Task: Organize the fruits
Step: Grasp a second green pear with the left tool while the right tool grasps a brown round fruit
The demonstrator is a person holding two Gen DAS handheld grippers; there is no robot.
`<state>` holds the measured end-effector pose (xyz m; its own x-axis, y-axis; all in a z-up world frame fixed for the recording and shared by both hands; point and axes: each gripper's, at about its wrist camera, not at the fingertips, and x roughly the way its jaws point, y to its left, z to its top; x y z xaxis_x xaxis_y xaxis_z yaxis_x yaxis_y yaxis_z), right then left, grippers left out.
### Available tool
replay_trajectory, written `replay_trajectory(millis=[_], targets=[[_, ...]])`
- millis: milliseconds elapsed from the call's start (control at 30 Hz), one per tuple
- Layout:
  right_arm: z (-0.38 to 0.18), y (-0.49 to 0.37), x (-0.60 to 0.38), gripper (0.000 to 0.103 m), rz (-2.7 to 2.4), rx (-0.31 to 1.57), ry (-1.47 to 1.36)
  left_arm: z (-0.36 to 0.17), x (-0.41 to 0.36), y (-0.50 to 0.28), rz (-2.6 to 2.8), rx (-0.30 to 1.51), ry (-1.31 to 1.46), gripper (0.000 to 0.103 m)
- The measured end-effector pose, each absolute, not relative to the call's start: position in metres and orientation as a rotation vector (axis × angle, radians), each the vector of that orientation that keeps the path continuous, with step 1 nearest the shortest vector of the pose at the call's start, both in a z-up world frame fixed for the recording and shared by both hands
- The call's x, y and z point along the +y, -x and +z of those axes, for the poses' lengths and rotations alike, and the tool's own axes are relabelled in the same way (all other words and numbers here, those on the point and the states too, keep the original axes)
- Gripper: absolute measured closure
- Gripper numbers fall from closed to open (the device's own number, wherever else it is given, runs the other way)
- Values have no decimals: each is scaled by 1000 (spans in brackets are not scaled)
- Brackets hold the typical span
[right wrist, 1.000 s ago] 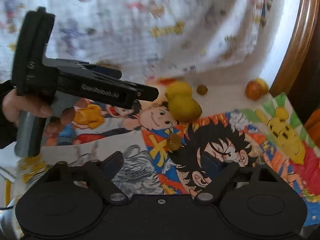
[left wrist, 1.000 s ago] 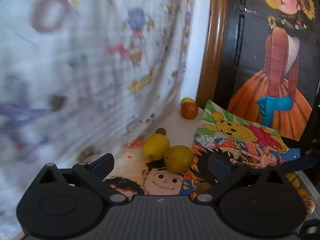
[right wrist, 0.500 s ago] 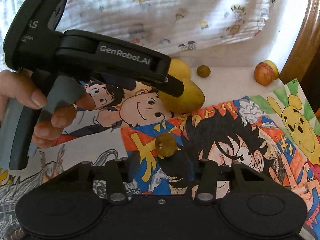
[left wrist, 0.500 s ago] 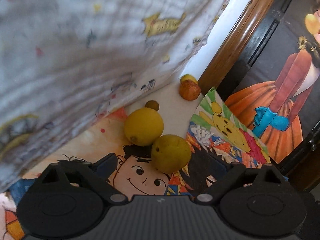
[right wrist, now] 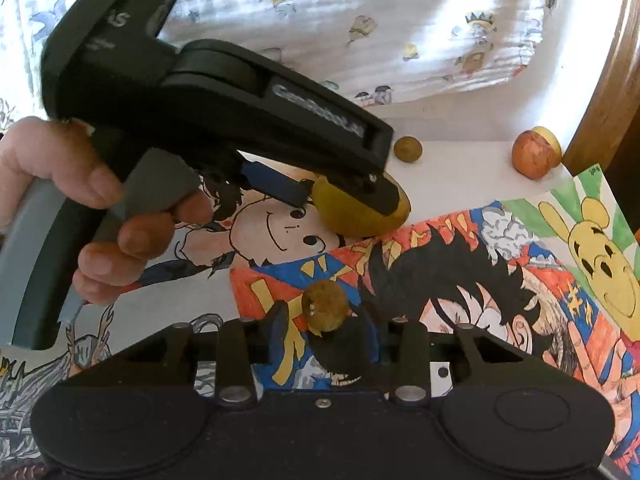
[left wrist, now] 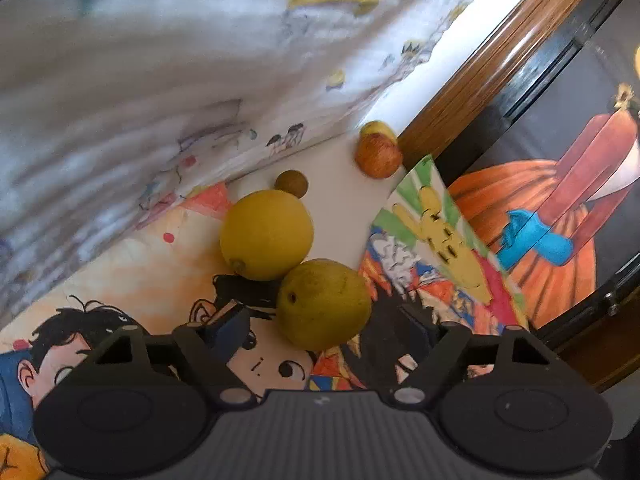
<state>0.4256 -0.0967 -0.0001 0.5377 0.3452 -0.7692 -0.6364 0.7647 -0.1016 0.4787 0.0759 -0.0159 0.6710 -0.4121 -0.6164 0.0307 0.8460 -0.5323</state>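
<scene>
Fingers of the left gripper (left wrist: 320,320) spread wide, nothing clasped, straddling the greenish-yellow lemon (left wrist: 323,304), which sits between them but, as far as the left wrist view shows, untouched on either side. Stem dimple of that lemon faces the camera; its long axis seems to run roughly along the fingers, though the fisheye makes this uncertain. Touching it on the far side is the brighter yellow lemon (left wrist: 266,234); beyond that a small brown fruit (left wrist: 291,183) lies apart, and near the far corner of the desk, beside the wooden frame (left wrist: 472,92), sit a red apple (left wrist: 378,155) and a yellow fruit (left wrist: 374,130) half hidden behind it. Right gripper (right wrist: 324,326) clenched on a second small brown round fruit (right wrist: 324,310), held over the colourful cartoon drawing (right wrist: 460,280) that covers the near part of the desk. From the right wrist view the left gripper comes in from the left, held in the person's left hand (right wrist: 100,216), tips down at the greenish lemon. Left is plainly the nearer tool for that lemon; the right is occupied. Judgement: a closing squeeze is the likely next step, and the turning point is that the neighbour lemon presses against the target, so closing or lifting may nudge it into a roll toward the printed cloth (right wrist: 400,40) at the back edge.
</scene>
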Motion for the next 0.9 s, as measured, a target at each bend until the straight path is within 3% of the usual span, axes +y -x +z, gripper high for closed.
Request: replay_trajectory(millis=[233, 367, 900], targets=[[-4, -430, -93, 66, 604, 803, 411, -20, 73, -488, -250, 827, 516, 33], [-5, -431, -94, 74, 603, 804, 401, -20, 70, -490, -252, 824, 526, 44], [1, -399, -110, 75, 595, 831, 345, -21, 59, -452, -208, 745, 478, 46]])
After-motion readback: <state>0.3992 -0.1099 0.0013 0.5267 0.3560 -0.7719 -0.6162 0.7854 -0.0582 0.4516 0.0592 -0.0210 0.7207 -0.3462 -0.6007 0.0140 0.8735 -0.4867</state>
